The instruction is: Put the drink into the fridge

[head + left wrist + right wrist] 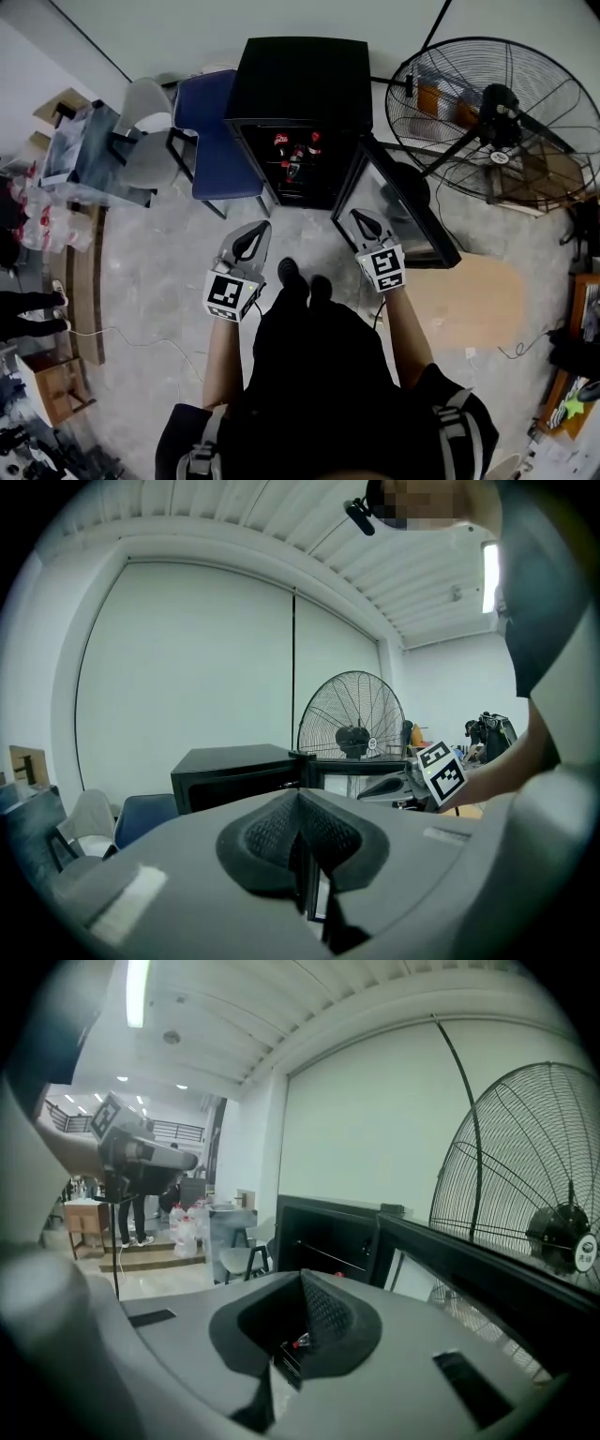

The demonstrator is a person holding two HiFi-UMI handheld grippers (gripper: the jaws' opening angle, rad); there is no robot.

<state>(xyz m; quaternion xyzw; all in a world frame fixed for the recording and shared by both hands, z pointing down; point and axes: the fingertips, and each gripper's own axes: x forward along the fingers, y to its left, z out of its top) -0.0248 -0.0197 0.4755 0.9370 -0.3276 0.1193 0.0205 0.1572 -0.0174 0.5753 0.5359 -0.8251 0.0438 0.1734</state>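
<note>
Nearest, the person's dark top (319,375). Ahead, left gripper (255,232) and right gripper (362,218), fingers pressed together, empty. Drink bottles (295,155), seemingly red-capped, sit inside the open mini fridge (300,84). Risk: the right gripper knocking the glass door (401,214) beside it.

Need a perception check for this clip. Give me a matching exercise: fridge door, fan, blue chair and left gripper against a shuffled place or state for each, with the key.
Things:
1. fridge door
2. fan
3. blue chair
4. left gripper

Places or states:
a. shut, nothing between the jaws
b. left of the fridge in the head view
c. swung open
d. right of the fridge in the head view

Pairs: 1-c, 2-d, 3-b, 4-a.
</note>
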